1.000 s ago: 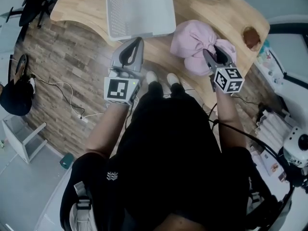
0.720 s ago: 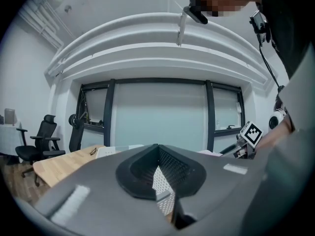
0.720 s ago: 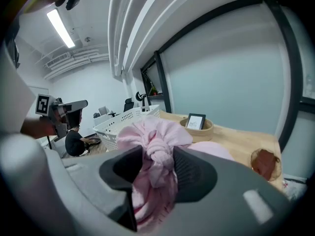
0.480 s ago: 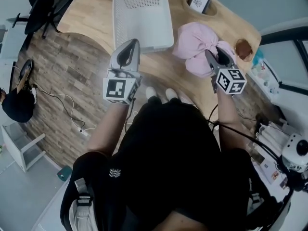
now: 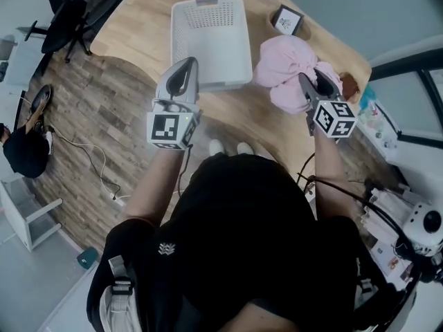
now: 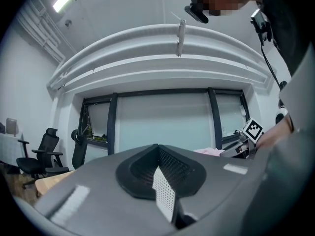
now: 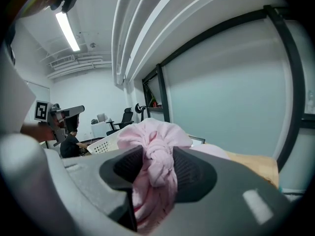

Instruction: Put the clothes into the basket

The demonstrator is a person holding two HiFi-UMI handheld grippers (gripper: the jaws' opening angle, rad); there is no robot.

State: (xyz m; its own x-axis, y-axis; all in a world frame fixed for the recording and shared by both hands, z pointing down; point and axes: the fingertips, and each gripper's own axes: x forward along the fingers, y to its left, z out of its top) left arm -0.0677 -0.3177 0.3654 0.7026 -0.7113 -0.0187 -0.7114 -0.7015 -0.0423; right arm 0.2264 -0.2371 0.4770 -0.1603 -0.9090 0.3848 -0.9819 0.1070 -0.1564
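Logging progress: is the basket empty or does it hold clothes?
Empty: the head view shows the basket with a bare white floor. The pink clothes are outside it, clamped in the right tongs.

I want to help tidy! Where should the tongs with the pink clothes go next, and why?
Probably sideways, to hang over the basket: the right tongs grip the pink clothes beside it, and the basket looks empty.

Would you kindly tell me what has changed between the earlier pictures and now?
Both claws have risen: the right claw lifts the pink clothes bundle with it, and the left claw now overlaps the near rim of the white basket. Unchanged: the right grip on the bundle, left claw shut and empty, basket empty.
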